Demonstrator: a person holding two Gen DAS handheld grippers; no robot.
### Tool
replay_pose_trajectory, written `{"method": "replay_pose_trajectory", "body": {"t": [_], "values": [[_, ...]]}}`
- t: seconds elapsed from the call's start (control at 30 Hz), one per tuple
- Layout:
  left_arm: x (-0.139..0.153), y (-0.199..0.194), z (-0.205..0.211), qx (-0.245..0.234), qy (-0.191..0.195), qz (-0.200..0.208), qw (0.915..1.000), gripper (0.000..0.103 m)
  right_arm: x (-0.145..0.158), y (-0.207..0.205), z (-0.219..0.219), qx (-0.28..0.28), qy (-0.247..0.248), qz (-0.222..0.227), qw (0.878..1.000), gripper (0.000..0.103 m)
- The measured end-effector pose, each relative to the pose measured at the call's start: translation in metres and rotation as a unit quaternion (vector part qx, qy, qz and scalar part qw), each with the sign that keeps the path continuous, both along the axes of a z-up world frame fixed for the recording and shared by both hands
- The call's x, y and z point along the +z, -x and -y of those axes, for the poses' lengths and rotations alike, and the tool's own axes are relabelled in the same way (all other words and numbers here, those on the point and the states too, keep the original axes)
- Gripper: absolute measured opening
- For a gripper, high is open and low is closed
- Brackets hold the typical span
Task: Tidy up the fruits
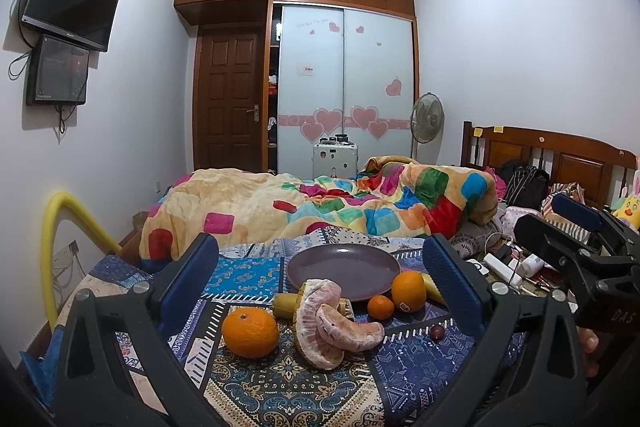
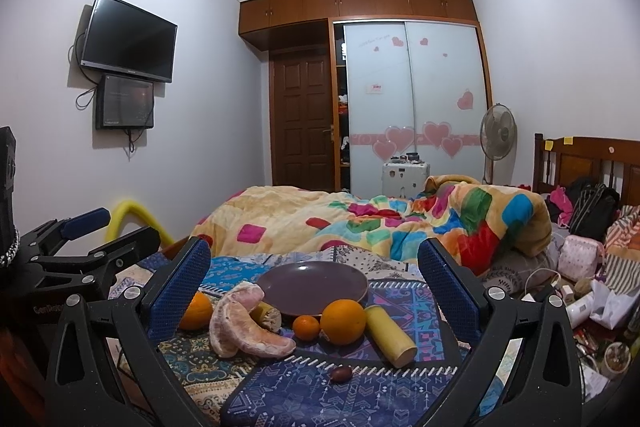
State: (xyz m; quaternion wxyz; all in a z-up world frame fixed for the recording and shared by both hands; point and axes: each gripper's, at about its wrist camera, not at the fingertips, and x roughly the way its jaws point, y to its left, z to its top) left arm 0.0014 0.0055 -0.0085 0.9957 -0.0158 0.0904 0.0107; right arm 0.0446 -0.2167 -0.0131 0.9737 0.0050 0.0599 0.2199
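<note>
An empty purple plate (image 1: 343,269) (image 2: 312,285) sits on a patterned blue cloth on the bed. In front of it lie peeled pomelo segments (image 1: 334,323) (image 2: 244,327), a large orange (image 1: 250,333) (image 2: 196,311), a second orange (image 1: 409,291) (image 2: 344,322), a small tangerine (image 1: 380,307) (image 2: 306,327), two yellow banana pieces (image 1: 285,303) (image 2: 390,335) and a dark red grape (image 1: 437,332) (image 2: 341,373). My left gripper (image 1: 320,283) is open and empty above the fruit. My right gripper (image 2: 316,287) is open and empty too. Each gripper shows at the edge of the other's view.
A colourful quilt (image 1: 320,203) is heaped behind the plate. Cables, bottles and bags (image 2: 580,291) clutter the bed's right side by the wooden headboard (image 2: 584,159). A yellow foam tube (image 1: 60,227) arcs at the left edge.
</note>
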Motion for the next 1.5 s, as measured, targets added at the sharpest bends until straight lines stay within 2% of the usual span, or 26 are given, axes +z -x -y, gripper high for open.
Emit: {"method": "replay_pose_trajectory", "body": {"t": [1.03, 1.3, 1.5], "values": [[-0.003, -0.003, 0.003, -0.01, 0.003, -0.006, 0.9999, 0.103, -0.003, -0.007, 0.003, -0.002, -0.003, -0.011, 1.0, 0.103], [-0.018, -0.024, -0.01, -0.006, 0.006, -0.047, 0.9988, 0.103, -0.016, -0.024, 0.0, -0.001, 0.01, -0.042, 0.999, 0.103], [-0.042, -0.048, -0.033, 0.008, 0.012, -0.111, 0.9938, 0.103, -0.044, -0.053, -0.003, 0.001, 0.052, -0.098, 0.994, 0.103]]}}
